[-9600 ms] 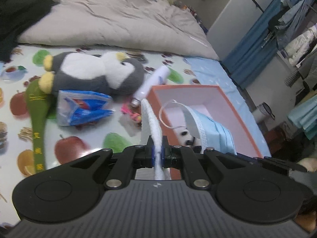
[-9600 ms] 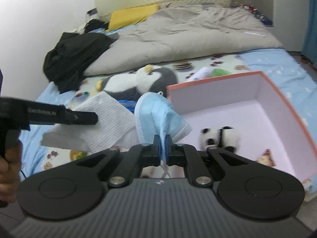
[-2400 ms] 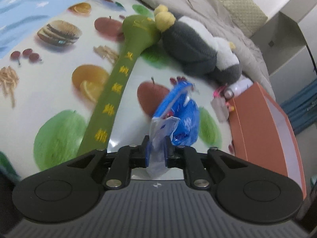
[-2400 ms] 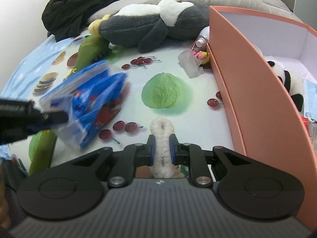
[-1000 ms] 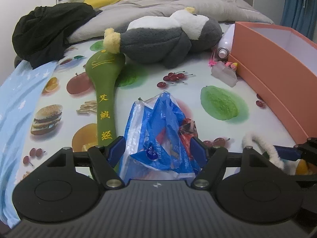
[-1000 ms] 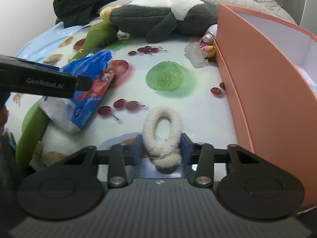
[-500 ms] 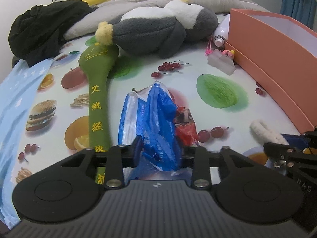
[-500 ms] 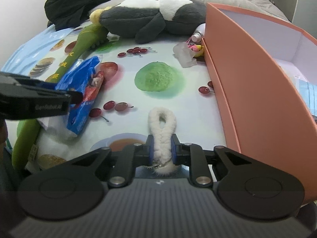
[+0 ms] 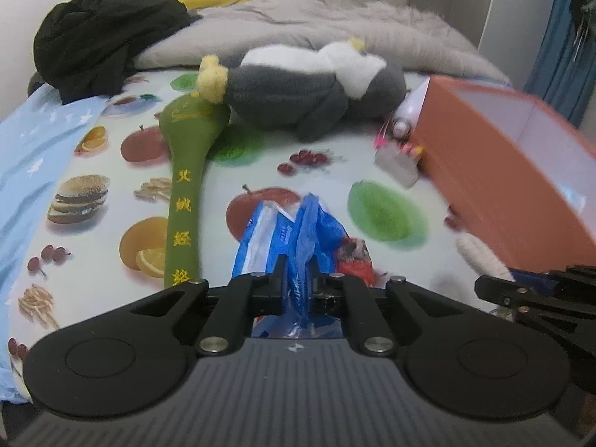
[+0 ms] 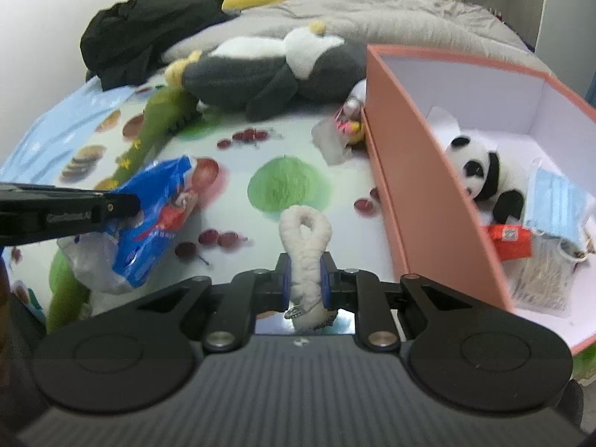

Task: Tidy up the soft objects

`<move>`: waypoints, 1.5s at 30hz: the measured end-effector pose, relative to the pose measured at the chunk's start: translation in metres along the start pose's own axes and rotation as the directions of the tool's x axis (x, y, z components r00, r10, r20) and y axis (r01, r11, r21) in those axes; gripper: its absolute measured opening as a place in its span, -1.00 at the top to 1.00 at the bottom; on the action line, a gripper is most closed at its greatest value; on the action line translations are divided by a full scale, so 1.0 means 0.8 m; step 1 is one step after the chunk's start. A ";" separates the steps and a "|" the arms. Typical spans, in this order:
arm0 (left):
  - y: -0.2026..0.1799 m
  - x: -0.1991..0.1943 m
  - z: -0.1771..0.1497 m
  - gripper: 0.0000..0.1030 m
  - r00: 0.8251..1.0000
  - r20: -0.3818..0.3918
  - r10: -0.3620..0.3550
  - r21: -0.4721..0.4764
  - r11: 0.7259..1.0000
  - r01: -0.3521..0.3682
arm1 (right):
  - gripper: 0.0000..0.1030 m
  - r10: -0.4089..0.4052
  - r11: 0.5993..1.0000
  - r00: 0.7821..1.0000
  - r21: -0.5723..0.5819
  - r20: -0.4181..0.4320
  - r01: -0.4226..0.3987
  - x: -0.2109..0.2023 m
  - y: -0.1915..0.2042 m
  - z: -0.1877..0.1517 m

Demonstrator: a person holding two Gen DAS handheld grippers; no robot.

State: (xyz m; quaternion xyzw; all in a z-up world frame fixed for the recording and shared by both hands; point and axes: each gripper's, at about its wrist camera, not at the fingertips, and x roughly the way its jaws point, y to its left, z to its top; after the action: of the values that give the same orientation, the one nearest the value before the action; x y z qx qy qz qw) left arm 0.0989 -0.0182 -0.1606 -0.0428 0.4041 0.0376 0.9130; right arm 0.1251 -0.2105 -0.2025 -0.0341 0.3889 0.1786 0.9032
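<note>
My left gripper (image 9: 298,283) is shut on a blue and white plastic pack (image 9: 290,234), which also shows in the right wrist view (image 10: 149,205), held just above the fruit-print sheet. My right gripper (image 10: 303,275) is shut on a white fluffy loop (image 10: 305,238), left of the orange box (image 10: 417,171). The loop's end shows in the left wrist view (image 9: 480,257). Inside the box lie a panda plush (image 10: 480,171), a blue face mask (image 10: 558,205), an orange packet (image 10: 510,242) and a white cloth (image 10: 544,279).
A grey and white penguin plush (image 9: 309,85) lies at the back beside a green stick-shaped plush (image 9: 186,171). A white bottle (image 9: 406,111) and a small clear bag (image 9: 396,165) lie against the box's far corner. Black clothing (image 9: 104,37) and a grey duvet (image 9: 335,26) lie behind.
Both grippers closed from open a second ago: the left on the blue pack, the right on the fluffy loop. Both have since risen a little, and the box interior has come into view.
</note>
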 end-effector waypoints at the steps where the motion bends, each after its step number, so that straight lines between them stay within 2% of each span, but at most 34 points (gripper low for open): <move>1: -0.001 -0.006 0.002 0.80 1.000 0.006 -0.007 -0.005 1.000 0.007 | 0.63 0.001 1.000 1.000 0.003 0.008 -0.001 -0.007 -0.001 0.003; 7: -0.012 -0.044 0.016 0.82 0.997 0.036 -0.064 -0.051 0.997 0.066 | 0.63 0.006 1.000 0.999 0.021 0.041 -0.007 -0.044 -0.008 0.016; 21: -0.051 -0.122 0.067 0.82 0.980 0.105 -0.172 -0.058 0.982 0.178 | 0.63 -0.028 0.998 0.993 0.064 0.112 0.021 -0.130 -0.033 0.054; 30: -0.105 -0.145 0.075 0.82 0.947 0.089 -0.308 0.000 0.951 0.310 | 0.63 -0.123 0.982 0.984 0.156 0.127 0.103 -0.174 -0.072 0.049; 36: -0.154 -0.139 0.072 0.82 0.913 0.065 -0.404 0.047 0.915 0.401 | 0.62 -0.197 0.963 0.973 0.212 0.120 0.169 -0.194 -0.103 0.033; 45: -0.220 -0.096 0.087 0.81 0.891 -0.018 -0.453 0.110 0.885 0.452 | 0.62 -0.229 0.936 0.971 0.289 0.073 0.200 -0.182 -0.152 0.027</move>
State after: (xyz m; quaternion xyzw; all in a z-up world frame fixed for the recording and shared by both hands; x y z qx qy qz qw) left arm 0.1170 -0.1885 -0.0489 -0.0850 0.3808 -0.1987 0.8991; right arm 0.0904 -0.3627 -0.0932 0.0611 0.3559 0.0237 0.9322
